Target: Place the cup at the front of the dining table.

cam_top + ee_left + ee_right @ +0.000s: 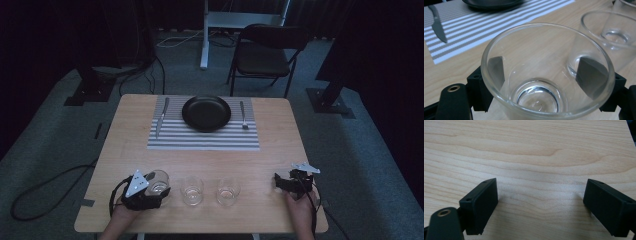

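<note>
Left gripper jaws bracket leftmost glass of three, near placemat on bench; contact uncertain. Right gripper wide open, empty. Grasp step; next, probably close and lift upright.

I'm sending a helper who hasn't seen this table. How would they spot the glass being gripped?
On the wooden table, three clear glasses line the near edge, below the striped placemat. Take the leftmost glass: unlike its two neighbours, it sits between the left tool's black jaws.
</note>
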Available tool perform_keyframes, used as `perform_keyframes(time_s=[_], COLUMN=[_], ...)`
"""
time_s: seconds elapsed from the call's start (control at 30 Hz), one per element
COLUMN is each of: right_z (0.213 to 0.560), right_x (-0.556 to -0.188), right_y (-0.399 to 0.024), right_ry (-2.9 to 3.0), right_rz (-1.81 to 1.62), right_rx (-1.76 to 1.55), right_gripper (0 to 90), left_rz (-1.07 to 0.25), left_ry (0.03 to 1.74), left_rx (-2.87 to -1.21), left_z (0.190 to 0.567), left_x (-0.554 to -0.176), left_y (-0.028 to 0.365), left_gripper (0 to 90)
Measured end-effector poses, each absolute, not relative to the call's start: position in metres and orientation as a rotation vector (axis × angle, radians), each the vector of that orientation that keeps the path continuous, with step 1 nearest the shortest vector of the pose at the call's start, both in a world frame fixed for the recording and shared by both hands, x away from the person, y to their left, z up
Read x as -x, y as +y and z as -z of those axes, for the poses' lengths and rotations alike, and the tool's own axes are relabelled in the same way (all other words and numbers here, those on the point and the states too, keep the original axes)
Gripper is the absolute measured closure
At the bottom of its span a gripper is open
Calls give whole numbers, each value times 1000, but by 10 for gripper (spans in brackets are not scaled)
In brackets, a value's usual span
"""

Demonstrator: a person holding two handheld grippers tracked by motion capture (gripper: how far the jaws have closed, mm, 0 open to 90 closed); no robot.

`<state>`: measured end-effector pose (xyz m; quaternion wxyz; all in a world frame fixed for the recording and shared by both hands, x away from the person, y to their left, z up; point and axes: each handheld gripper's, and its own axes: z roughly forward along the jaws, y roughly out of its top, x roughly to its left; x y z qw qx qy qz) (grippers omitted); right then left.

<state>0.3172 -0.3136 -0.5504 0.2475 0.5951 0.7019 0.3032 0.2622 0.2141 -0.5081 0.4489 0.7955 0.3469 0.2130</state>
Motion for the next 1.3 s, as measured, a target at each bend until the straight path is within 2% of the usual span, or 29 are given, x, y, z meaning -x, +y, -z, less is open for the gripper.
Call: perform_keyframes(time_s=[1.3], right_z=[551], right_x=[-317], right_y=[-314], right_ry=[1914], right_rz=[-827], right_rx=[-1620], right_gripper=[118], left_rz=[-549], left_ry=[984], left_rx=[-1909], left_z=[495], left_x=[-355], left_y=[186], left_gripper=[200])
